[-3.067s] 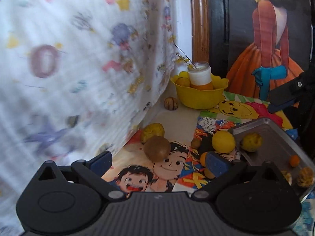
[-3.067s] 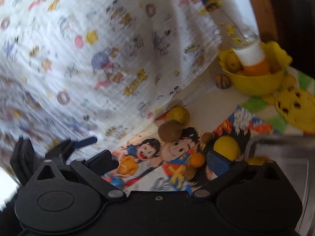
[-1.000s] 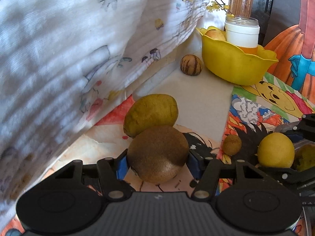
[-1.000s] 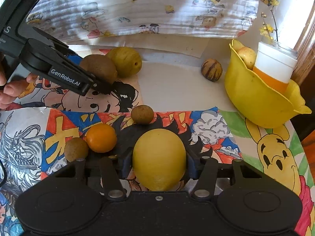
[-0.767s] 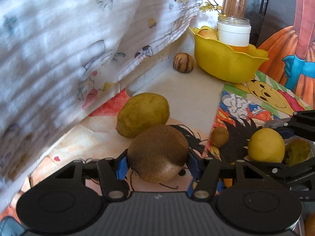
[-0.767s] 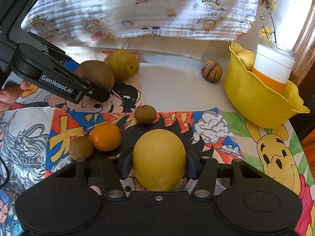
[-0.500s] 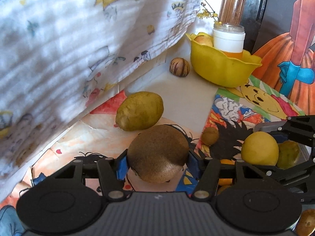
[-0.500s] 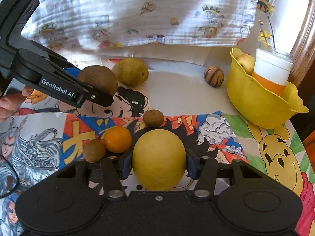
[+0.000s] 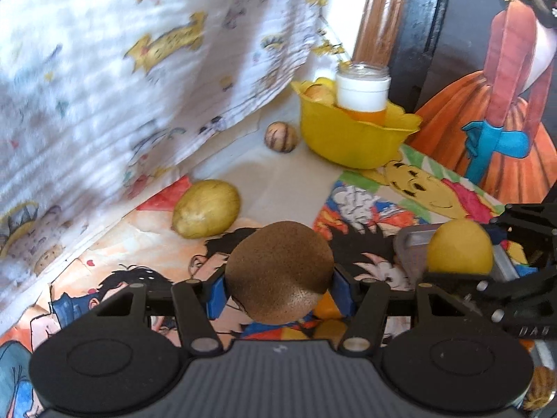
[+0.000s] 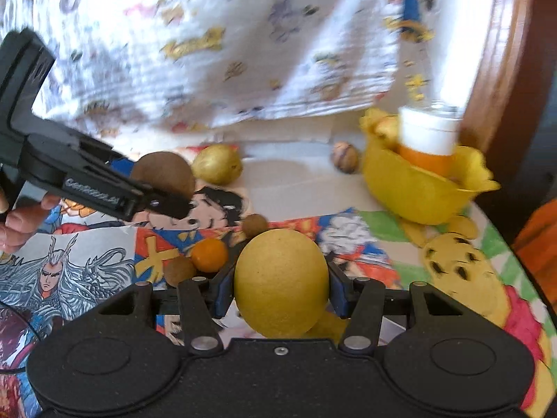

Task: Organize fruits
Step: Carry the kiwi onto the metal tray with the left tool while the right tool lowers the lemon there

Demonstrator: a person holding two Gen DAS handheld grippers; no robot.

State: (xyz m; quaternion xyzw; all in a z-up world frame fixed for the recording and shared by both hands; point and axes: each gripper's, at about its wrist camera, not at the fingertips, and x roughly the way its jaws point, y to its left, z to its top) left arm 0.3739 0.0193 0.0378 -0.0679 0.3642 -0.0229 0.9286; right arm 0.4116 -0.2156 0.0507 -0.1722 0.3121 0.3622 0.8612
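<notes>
Fruits: your left gripper (image 9: 278,287) is pinching the brown kiwi-like fruit (image 9: 278,271) between its blue pads, clear of the cartoon-print mat (image 9: 139,244). Your right gripper (image 10: 280,291) is clamped on the yellow lemon-like fruit (image 10: 281,282). Loose on the mat: a small orange (image 10: 209,254), two small brown fruits (image 10: 179,270), a yellow-green fruit (image 9: 207,208). Striped round thing (image 9: 281,137) sits beside the yellow bowl (image 9: 351,139), probably a nut, the view's too soft to tell. The bowl holds a jar (image 9: 362,94).
</notes>
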